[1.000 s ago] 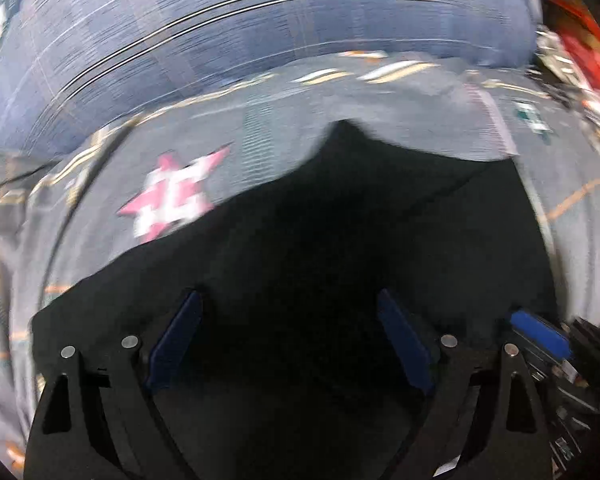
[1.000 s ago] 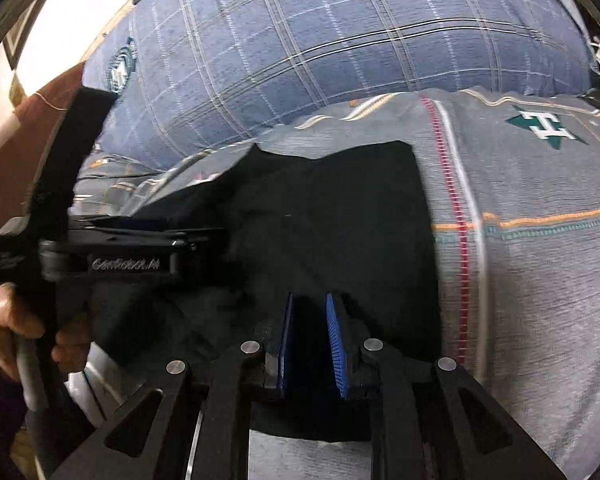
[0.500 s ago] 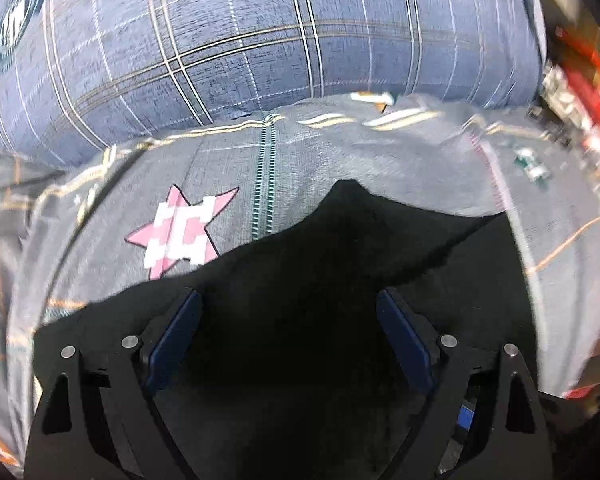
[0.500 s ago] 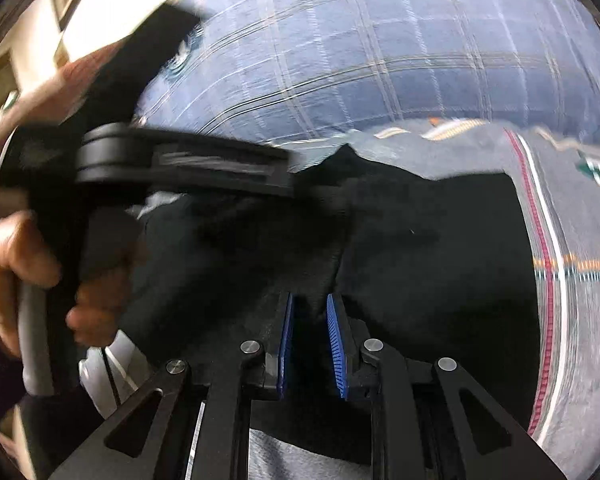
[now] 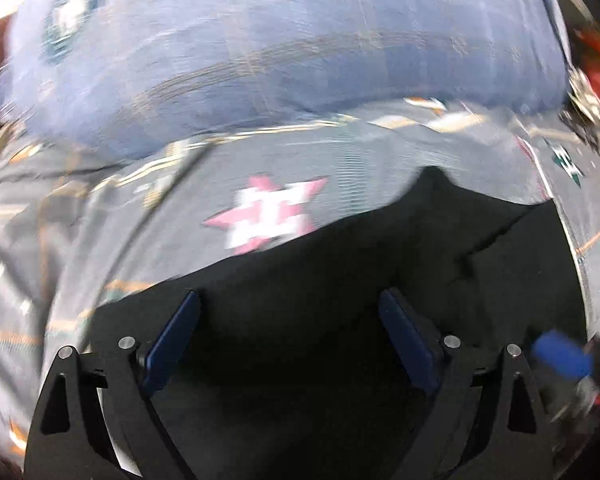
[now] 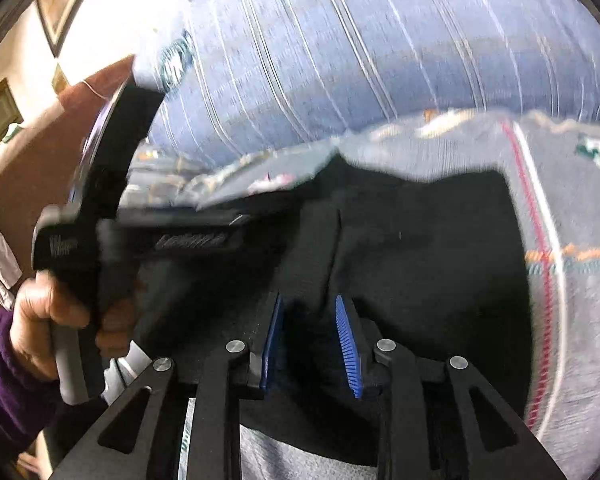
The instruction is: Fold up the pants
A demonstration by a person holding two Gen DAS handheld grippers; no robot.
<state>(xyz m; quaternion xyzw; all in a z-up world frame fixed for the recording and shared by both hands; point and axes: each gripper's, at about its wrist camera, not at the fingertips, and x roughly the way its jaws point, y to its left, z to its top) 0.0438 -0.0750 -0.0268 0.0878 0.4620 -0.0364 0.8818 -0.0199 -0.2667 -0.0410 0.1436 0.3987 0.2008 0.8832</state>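
Note:
Black pants [image 5: 320,272] lie spread on a grey patterned bedspread [image 5: 100,240]. My left gripper [image 5: 288,296] hovers over the pants' near part, open wide, with nothing pinched. A blue pad [image 5: 560,354] of the right gripper shows at that view's lower right. In the right wrist view the pants [image 6: 440,260] fill the middle. My right gripper [image 6: 308,298] sits low over their near edge. Its jaws are opening, the blue pads stand apart, and black cloth lies between them without being pressed. A hand [image 6: 48,320] in a purple sleeve holds the left tool at the left.
A big blue plaid pillow [image 5: 280,40] lies across the far side of the bedspread [image 6: 580,280]. A pink and white star patch [image 5: 268,216] marks the spread just beyond the pants. Clutter [image 5: 596,80] sits at the far right, and a brown headboard [image 6: 40,160] at the left.
The right gripper's pads, nearly together on the cloth before, have spread apart. The left gripper stayed open and shifted sideways, so the star patch now sits further right in its view.

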